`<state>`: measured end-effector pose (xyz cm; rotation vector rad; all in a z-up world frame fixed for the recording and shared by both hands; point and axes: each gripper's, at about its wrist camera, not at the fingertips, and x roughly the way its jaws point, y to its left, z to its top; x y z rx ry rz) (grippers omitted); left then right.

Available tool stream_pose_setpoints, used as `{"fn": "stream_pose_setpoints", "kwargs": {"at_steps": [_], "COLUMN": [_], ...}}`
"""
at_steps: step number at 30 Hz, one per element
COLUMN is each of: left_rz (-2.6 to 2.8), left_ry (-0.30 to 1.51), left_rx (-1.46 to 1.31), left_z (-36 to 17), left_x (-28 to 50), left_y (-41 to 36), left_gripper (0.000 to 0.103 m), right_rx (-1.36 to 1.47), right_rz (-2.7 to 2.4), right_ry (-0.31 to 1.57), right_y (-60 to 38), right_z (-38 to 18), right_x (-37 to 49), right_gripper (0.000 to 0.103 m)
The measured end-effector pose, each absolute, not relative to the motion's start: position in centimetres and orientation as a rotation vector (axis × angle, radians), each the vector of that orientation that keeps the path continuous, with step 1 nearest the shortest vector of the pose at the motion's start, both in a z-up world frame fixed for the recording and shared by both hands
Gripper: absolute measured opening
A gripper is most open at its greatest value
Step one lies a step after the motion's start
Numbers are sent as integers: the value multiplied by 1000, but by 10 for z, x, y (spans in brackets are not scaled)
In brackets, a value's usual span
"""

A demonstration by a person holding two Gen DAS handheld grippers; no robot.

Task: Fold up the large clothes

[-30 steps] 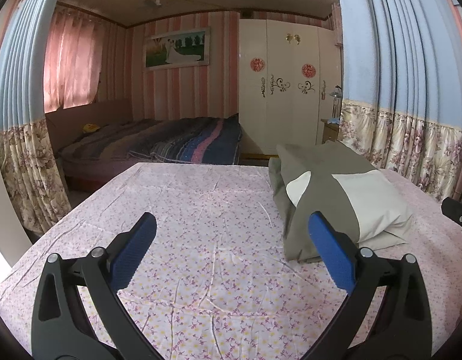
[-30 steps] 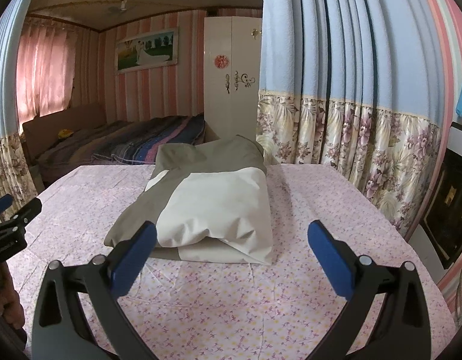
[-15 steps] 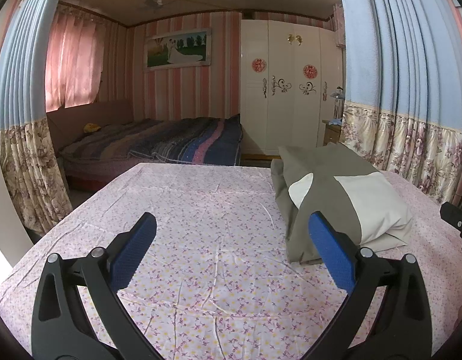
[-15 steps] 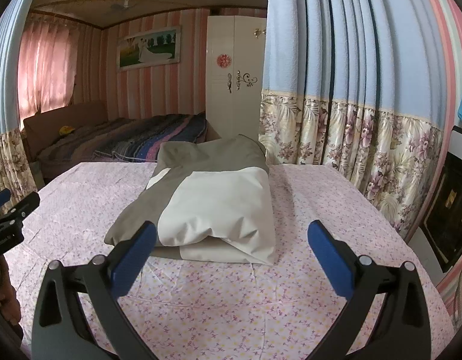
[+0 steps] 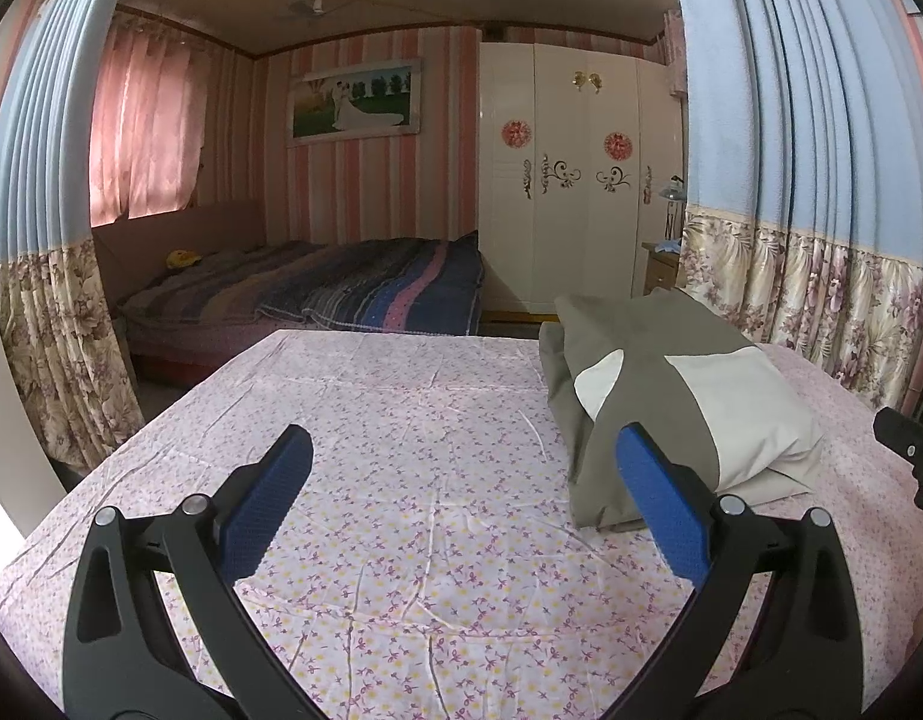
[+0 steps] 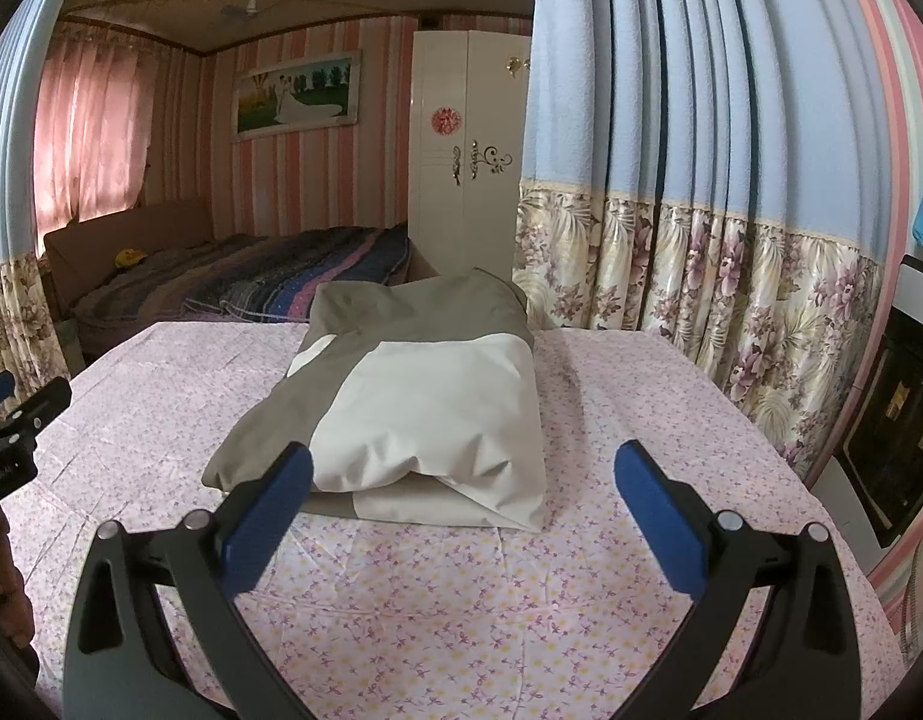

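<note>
A folded olive-grey and cream garment (image 6: pixel 413 396) lies as a thick bundle on the pink floral sheet (image 6: pixel 437 588); in the left wrist view the garment (image 5: pixel 689 396) sits right of centre. My right gripper (image 6: pixel 461 498) hangs open just short of the bundle's near edge, nothing between its blue pads. Left of the bundle, my left gripper (image 5: pixel 464 486) is open over bare sheet (image 5: pixel 401 450). The right gripper's tip (image 5: pixel 908 456) shows at the right edge of the left wrist view, and the left gripper's tip (image 6: pixel 17 426) at the left edge of the right wrist view.
Blue and floral curtains (image 6: pixel 731 210) hang along the right side of the table, and another curtain (image 5: pixel 35 240) on the left. Beyond the far edge stand a bed with a striped blanket (image 5: pixel 341 294) and a white wardrobe (image 5: pixel 569 198). A dark appliance (image 6: pixel 899 414) is at far right.
Both grippers have drifted back a little and tilted slightly; the folded garment lies unmoved and both stay open.
</note>
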<state>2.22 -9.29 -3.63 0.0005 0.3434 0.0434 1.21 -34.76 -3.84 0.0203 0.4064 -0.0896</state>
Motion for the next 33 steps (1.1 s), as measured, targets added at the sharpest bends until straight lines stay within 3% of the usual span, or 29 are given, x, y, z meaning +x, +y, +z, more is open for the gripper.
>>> {"fn": "stream_pose_setpoints", "kwargs": {"at_steps": [33], "left_rz": [93], "left_ry": [383], "left_rx": [-7], "left_z": [-30], "left_x": [32], "left_y": [-86], "left_gripper": [100], "right_rx": [15], "right_rz": [-92], "right_ry": [419], "right_y": [-354], "right_z": [-40], "right_x": [15], "right_gripper": [101]}}
